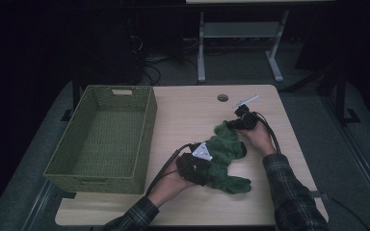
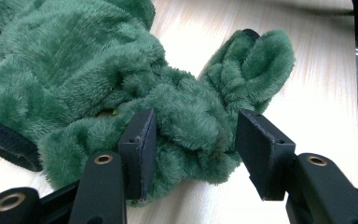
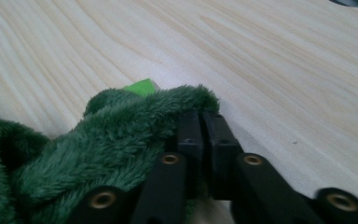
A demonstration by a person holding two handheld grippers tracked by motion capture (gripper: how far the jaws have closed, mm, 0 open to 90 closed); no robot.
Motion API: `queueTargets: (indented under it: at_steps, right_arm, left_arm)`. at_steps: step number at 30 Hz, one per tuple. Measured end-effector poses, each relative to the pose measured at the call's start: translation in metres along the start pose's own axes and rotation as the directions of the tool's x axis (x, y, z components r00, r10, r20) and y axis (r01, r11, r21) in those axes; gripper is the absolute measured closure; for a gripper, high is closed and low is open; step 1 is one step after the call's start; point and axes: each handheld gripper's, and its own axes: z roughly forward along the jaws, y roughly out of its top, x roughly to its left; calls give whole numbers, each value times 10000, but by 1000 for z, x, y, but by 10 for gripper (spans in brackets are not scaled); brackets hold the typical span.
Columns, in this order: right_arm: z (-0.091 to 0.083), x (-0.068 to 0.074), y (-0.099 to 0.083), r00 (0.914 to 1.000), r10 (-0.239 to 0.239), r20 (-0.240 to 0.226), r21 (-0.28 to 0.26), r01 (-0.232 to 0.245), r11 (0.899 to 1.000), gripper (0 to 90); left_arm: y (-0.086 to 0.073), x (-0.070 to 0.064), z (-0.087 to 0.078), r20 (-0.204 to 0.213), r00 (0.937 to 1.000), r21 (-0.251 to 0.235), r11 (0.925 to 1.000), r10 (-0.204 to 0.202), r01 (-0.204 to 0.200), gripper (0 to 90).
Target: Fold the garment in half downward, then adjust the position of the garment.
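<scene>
A green fleece garment (image 1: pixel 227 147) lies crumpled on the right half of the wooden table (image 1: pixel 188 110). My left gripper (image 1: pixel 211 163) is at its near left side; in the left gripper view it (image 2: pixel 198 149) stands open, its jaws on either side of a bunched fold of the fleece (image 2: pixel 74 60). My right gripper (image 1: pixel 230 124) is at the garment's far end. In the right gripper view its jaws (image 3: pixel 201 133) are pressed together on the edge of the fleece (image 3: pixel 107 135), beside a small bright green tag (image 3: pixel 141 87).
A green woven basket (image 1: pixel 149 120) stands empty on the table's left side. A round cable hole (image 1: pixel 222 97) sits near the far edge. The garment has a black cuff (image 2: pixel 4 140). Bare wood lies between basket and garment.
</scene>
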Motion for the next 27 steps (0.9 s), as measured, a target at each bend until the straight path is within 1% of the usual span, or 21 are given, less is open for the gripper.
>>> queueTargets:
  at_steps: [1,4,6,7,8,10,12,13,14,15,17,19,20,21,22,23,25,27]
  right_arm:
    - [-1,0,0,10000,-79,29,-12,79,10000,884]
    - [-13,4,4,9998,-192,63,-277,194,9994,886]
    - [-26,8,8,9994,-304,161,-546,312,9980,886]
    - [-33,10,10,9991,-385,182,-684,397,9969,886]
    - [-40,13,12,9986,-470,227,-804,487,9956,886]
    - [-54,18,14,9981,-569,234,-1067,590,9925,886]
    - [-65,22,15,9970,-713,301,-1227,745,9896,886]
    - [-73,26,15,9967,-773,243,-1358,799,9875,886]
    - [-78,28,15,9958,-891,234,-1441,915,9853,886]
    - [-83,32,15,9946,-994,287,-1549,1026,9826,886]
    - [-92,39,12,9936,-1119,171,-1838,1132,9764,887]
    - [-99,46,10,9913,-1312,104,-2045,1305,9701,887]
    - [-101,49,9,9907,-1362,32,-2156,1337,9673,887]
    - [-105,54,7,9899,-1420,-48,-2233,1374,9650,887]
    - [-109,59,5,9874,-1581,-54,-2401,1522,9587,887]
    - [-112,61,4,9865,-1631,-114,-2465,1553,9566,887]
    - [-118,70,0,9833,-1792,-330,-2723,1636,9482,887]
    - [-123,78,-3,9786,-1999,-490,-2850,1782,9418,887]
  left_arm:
    - [0,0,0,-8,10000,69,9999,97,-97,478]
    - [0,-1,2,-10,9999,71,9999,105,-105,477]
    - [1,-3,2,-56,9999,8,9999,114,-114,484]
    - [1,-4,2,-43,10000,-50,10000,25,-26,496]
    - [1,-5,2,-22,10000,-98,9999,30,-30,506]
    - [2,-6,2,-54,9999,-115,9998,132,-133,515]
    - [2,-7,2,-51,9999,-118,9998,137,-138,539]
    - [2,-7,2,-74,9998,-63,9998,197,-198,548]
    - [2,-7,2,-86,9997,-48,9997,229,-230,558]
    - [1,-7,3,-35,9999,-97,9998,168,-169,567]
    - [0,-8,6,-13,10000,-62,9999,94,-94,576]
    - [-1,-7,9,34,10000,112,9999,77,-77,576]
    - [-1,-6,11,-36,9999,136,9998,123,-123,578]
    - [-3,-4,13,-25,9999,258,9996,133,-132,582]
    - [-3,-4,15,-55,10000,209,9998,-8,9,586]
    - [-5,-2,16,-83,10000,282,9996,15,-12,591]
    - [-6,-1,18,-100,9999,259,9996,-101,104,599]
    - [-8,0,19,-107,9999,362,9993,-109,112,600]
